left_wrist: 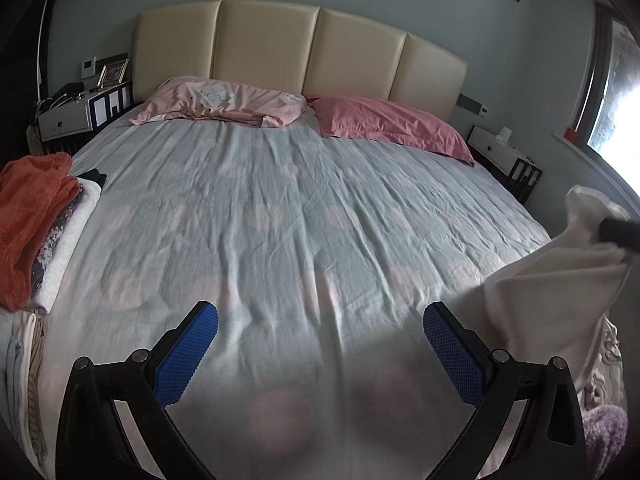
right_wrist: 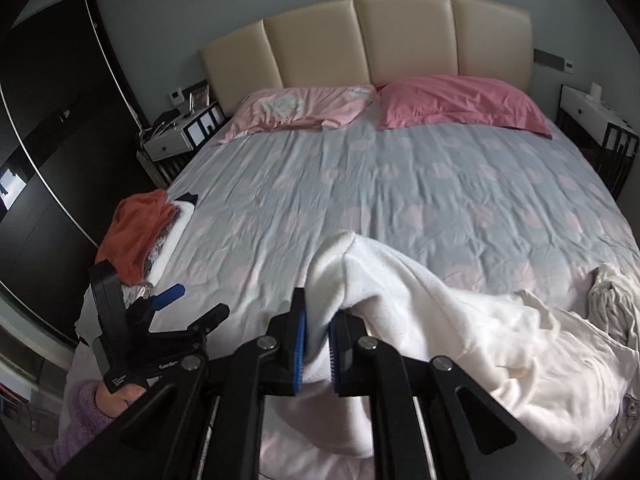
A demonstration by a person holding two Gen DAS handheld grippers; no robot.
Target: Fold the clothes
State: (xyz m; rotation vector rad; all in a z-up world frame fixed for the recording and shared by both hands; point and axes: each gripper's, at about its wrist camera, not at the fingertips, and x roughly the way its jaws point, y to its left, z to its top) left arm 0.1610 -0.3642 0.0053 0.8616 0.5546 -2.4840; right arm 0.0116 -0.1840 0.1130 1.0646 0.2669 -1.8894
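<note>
A white garment (right_wrist: 420,304) is pinched between the blue pads of the right hand-held gripper (right_wrist: 318,344), a fold of the cloth passing through the narrow gap between them. The rest of the garment trails over the near right part of the bed (right_wrist: 360,184), partly raised off the sheet and partly bunched along the near edge. The left hand-held gripper (left_wrist: 320,356) is spread wide with nothing between its pads, and is held over the bare middle of the bed.

The step in hand is judged to be the fetching of a fresh piece from the unfolded heap for laying out. Folded clothes are already stacked at the left edge of the bed: an orange piece (left_wrist: 32,216) on top, a white one and a patterned one beneath.

For the next move, a second corner or hem of the white garment would need to be taken by the free gripper, so that the cloth can be stretched between both and spread flat on the open sheet before any fold is made.

On the body of the left gripper, seen from the right wrist view, the letters "GenRo" (right_wrist: 168,366) can be read; the rest is hidden. A small label (right_wrist: 118,381) below it is too small to read. Some print on the pale pink pillow (right_wrist: 304,110) may be lettering, but it cannot be made out.
</note>
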